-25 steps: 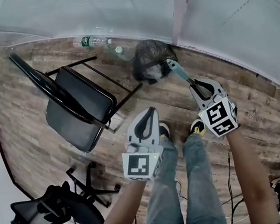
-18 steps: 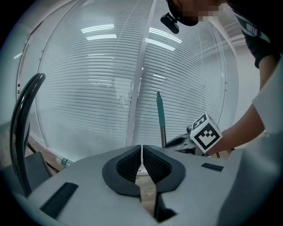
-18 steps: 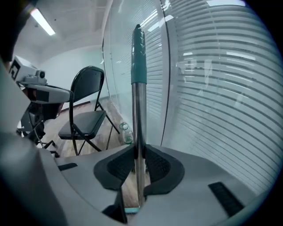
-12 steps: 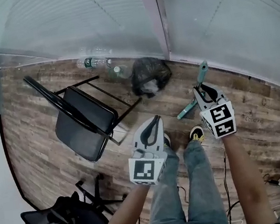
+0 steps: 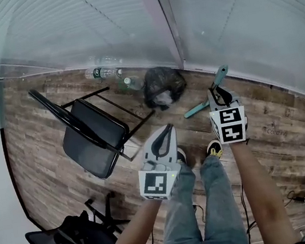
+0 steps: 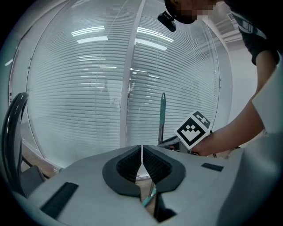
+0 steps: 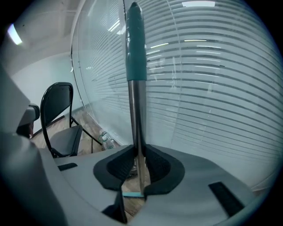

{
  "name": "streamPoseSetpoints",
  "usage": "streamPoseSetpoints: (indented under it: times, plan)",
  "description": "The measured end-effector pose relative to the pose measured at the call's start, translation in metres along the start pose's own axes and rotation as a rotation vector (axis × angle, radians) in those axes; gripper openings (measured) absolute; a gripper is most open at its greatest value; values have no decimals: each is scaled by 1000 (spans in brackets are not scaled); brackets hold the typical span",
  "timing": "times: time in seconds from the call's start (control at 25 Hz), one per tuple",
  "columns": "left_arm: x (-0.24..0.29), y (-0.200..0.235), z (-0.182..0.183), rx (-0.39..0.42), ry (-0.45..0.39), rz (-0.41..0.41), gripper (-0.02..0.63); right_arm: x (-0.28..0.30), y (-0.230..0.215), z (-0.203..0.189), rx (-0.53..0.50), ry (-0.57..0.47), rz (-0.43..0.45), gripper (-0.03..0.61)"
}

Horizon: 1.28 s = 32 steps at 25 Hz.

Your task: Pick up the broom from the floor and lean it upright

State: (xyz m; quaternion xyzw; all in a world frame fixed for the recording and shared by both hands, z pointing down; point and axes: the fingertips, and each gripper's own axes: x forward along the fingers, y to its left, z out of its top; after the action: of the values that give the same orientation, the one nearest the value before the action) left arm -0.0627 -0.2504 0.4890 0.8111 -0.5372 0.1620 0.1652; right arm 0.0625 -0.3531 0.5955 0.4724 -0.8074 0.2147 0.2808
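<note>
Fingers point(image 7: 118, 167) of the right gripper point(image 7: 139, 164) hold the broom point(image 7: 135, 66) by its metal shaft. Its long axis rises almost upright from them, teal top toward the blinds point(image 7: 212, 88), lower end down by the floor point(image 5: 279, 117). To the side, the left gripper point(image 6: 141, 161) keeps apart from it, fingers together on nothing, so I judge that the leaning falls to the right one.

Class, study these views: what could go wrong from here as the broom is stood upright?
1. Only the right gripper clamps the teal-gripped broom by its thin metal shaft; the shut left gripper is empty, so it may swivel or slip.
2. Its teal head is close to the black rubbish bag and could snag.
</note>
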Motion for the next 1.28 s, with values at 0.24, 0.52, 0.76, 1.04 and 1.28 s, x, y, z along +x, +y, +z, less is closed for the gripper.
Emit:
streamPoseSetpoints:
  times: [0.24,0.52,0.76,1.04,1.28]
  plan:
    - [12,15,5,-28,-2,27,21,29,-5,11,44,7,-10,81]
    - [25,31,-1,-38,26,45,21,61,-16,24,62,4,-18,81]
    - [30,42,-3,-30,48,61,21,75,-17,33,56,-2,-11,81]
    - [35,49,-3,-23,52,74,21,86,-23,38,58,-5,-12,83]
    - [40,51,-1,-19,49,68,21,90,-26,39,64,1,-8,83]
